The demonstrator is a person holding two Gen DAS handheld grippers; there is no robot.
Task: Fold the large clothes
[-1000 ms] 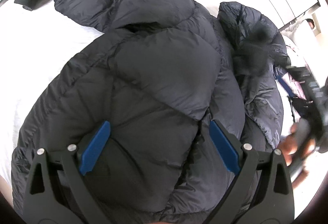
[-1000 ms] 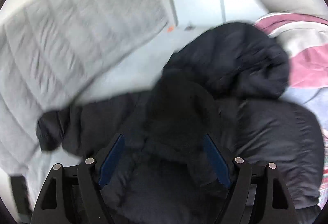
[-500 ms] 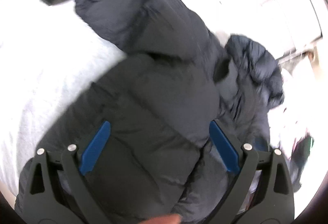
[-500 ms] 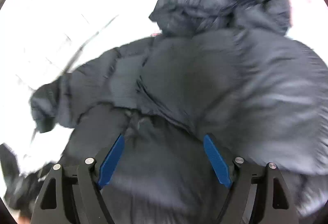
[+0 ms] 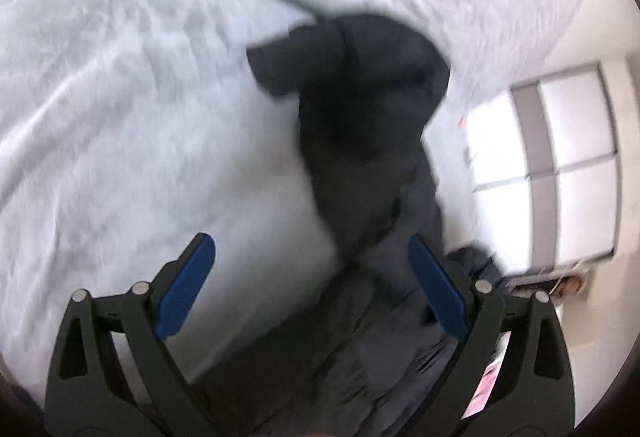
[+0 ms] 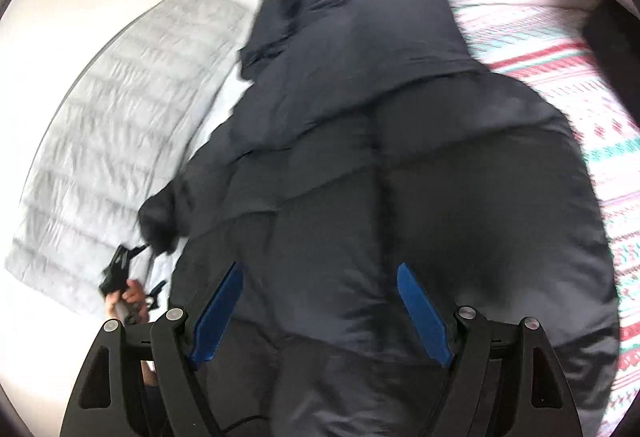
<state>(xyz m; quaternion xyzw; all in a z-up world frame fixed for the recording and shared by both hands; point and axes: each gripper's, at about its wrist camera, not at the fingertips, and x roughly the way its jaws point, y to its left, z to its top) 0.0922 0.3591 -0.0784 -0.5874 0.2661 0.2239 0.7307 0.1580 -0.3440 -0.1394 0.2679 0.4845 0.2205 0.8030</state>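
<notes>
Black puffer jacket (image 6: 400, 157) now mostly right of left gripper (image 5: 312, 293).

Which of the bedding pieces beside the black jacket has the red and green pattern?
The knitted-looking blanket right of the black puffer jacket; the quilt on its left is plain pale grey.

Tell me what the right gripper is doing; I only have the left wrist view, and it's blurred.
Observer: The right gripper stands open over the black puffer jacket, and its pads are not pressing on it.
Operator: What lies beyond the jacket on that side?
Observer: A red, green and white patterned blanket runs along the jacket's right edge.
Operator: Can you see the left hand?
Observer: Yes. The left hand shows at lower left, wrapped around a black handle just below the jacket's cuff.
</notes>
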